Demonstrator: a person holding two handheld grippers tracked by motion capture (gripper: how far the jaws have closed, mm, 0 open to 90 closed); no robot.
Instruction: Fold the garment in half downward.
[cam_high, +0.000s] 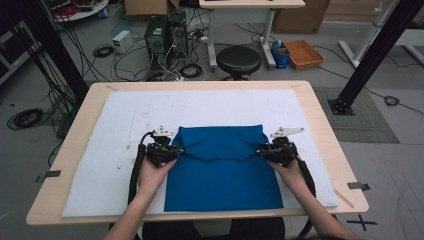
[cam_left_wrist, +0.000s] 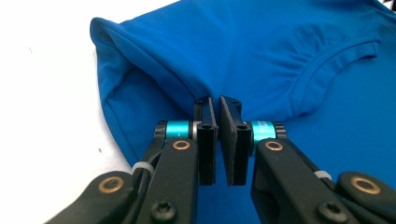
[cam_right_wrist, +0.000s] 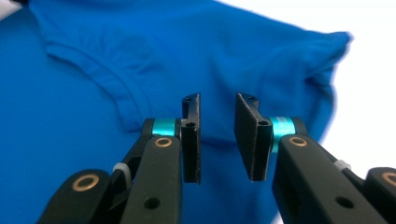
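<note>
The left tool (cam_left_wrist: 218, 105) pinches the folded blue shirt (cam_high: 220, 170) to steady its fold, while the right tool (cam_right_wrist: 218, 100), jaws spread, lets go

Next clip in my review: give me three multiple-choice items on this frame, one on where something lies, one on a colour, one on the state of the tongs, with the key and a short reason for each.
1. Where does the folded cotton T-shirt lie?
A. on the white padded mat that covers the wooden table
B. on the round black stool
C. in the orange tray on the floor

2. What colour is the T-shirt?
A. red
B. blue
C. grey

3. How do the two pairs of tongs stand?
A. both wide open, clear of the cloth
B. left tongs shut on a fold of the T-shirt, right tongs open with a gap between the jaws
C. right shut on the cloth, left open

Key: 1 A, the high view shows the shirt spread on the mat. 2 B, blue in all views. 3 B, the left gripper view shows cloth pinched between nearly touching jaws; the right gripper view shows the jaws apart.
</note>
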